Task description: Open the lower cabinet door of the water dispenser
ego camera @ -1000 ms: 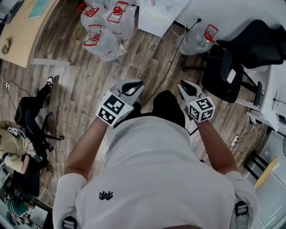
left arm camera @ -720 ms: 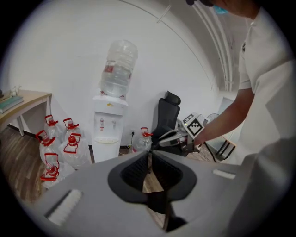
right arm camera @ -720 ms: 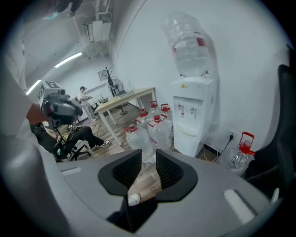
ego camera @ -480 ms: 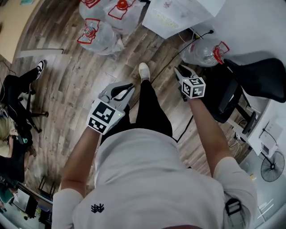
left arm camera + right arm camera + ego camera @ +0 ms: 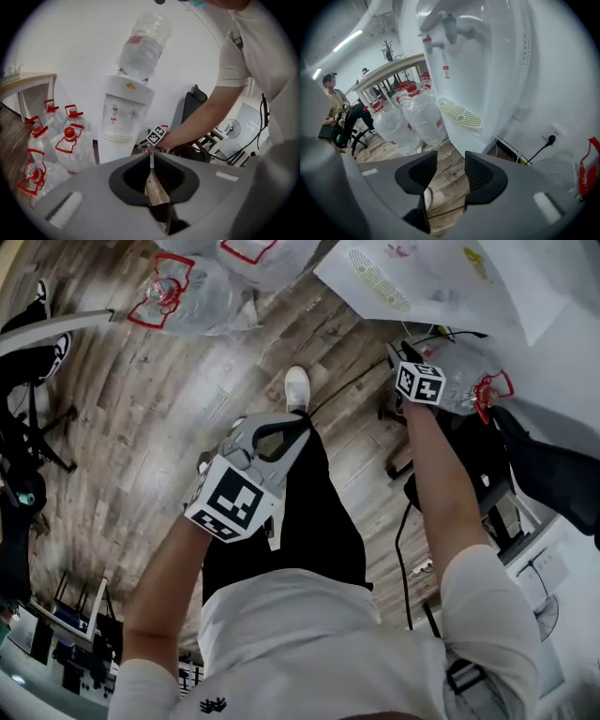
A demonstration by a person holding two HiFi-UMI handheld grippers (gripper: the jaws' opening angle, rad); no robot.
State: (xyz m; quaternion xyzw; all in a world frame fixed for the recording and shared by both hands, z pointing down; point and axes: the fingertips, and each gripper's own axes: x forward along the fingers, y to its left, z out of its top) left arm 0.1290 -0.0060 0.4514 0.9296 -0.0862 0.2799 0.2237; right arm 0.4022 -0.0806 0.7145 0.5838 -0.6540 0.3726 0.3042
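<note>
Nothing was done yet: the water dispenser (image 5: 487,56) stood just ahead, its lower cabinet door (image 5: 111,151) seemingly shut. My right hand-held gripper (image 5: 451,158), jaws just spread wider and empty, hung near it; my left hand-held gripper (image 5: 151,154) was pressed together.

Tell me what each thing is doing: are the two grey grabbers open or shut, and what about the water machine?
Grey left gripper: jaws together, empty.
Grey right gripper: jaws apart, just been opening, nothing between.
White lower cabinet door: looks shut.
Clear plastic bottle: upside down on the white water dispenser.
Black plug: plugged in.
</note>
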